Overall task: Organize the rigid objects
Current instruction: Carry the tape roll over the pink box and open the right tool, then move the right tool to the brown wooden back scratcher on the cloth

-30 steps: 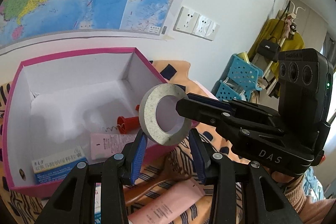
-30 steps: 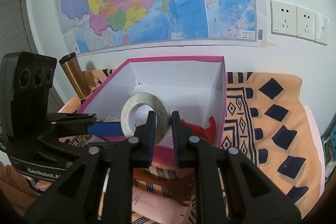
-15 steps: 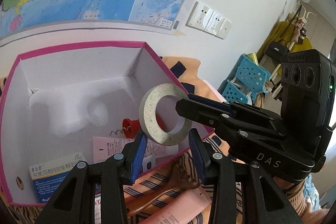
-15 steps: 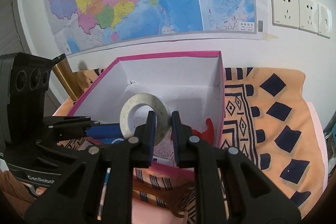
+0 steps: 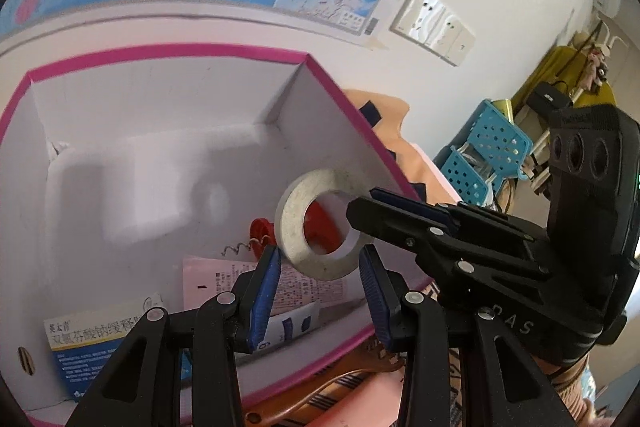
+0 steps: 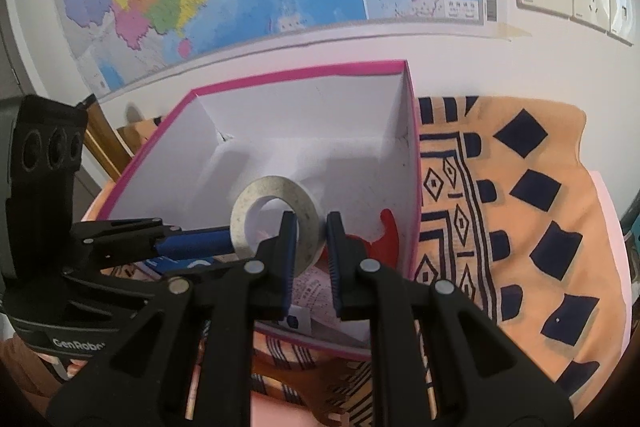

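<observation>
The right claw (image 6: 311, 243) pinches the grey tape roll (image 6: 276, 221) by its rim, hole facing the cameras, low centre of frame over the pink box (image 6: 414, 163)'s near right corner, while the left claw (image 5: 320, 287) stands spread just below it.

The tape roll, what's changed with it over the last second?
The right gripper has carried the tape roll forward from the pink box's front edge to above its inside, over the red corkscrew. Its grip is unchanged. The left gripper stays open just beneath the roll; nothing was released.
</observation>
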Demonstrator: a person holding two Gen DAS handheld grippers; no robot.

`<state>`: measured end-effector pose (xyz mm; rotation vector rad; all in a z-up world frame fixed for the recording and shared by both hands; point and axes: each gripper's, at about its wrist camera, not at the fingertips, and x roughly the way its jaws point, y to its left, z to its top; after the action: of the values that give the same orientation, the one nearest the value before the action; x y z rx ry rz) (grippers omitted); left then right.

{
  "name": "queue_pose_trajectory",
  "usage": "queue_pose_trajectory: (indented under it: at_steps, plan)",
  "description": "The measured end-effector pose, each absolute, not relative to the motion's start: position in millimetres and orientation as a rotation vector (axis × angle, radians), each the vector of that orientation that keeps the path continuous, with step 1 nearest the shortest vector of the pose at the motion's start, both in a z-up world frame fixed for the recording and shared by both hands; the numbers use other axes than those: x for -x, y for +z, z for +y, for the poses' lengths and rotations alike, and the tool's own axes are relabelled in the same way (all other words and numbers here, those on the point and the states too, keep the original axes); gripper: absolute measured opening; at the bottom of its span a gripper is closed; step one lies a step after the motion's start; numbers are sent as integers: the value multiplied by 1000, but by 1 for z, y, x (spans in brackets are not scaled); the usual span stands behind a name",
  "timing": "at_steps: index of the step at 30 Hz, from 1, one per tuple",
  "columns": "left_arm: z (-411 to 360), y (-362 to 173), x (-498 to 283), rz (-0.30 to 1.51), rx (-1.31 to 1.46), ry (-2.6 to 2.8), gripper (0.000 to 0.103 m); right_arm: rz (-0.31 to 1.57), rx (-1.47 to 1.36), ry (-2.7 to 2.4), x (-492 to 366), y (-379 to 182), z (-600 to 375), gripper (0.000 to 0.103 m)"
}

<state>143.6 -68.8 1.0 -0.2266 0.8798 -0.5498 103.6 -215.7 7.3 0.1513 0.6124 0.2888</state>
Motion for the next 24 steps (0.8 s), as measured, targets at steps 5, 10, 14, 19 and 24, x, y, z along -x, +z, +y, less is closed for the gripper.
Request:
queue_pose_trajectory:
  at_steps: [5, 10, 14, 19, 24]
  plan:
    - [-64, -1, -144, 878, 233, -530, 41, 605, -137, 244, -104, 6, -217, 19]
    - [-49, 10, -120, 787, 221, -505, 43, 554, -170, 264, -84, 10, -226, 26]
    - [-36, 21, -85, 691, 182, -512, 52, 502, -202, 309, -54, 11, -235, 32]
    - [-23, 21, -50, 649, 176, -567, 57, 483, -241, 357, -19, 2, -245, 36]
    - [-30, -6, -40, 730, 143, -590, 57, 590, -229, 334, -16, -31, -242, 43]
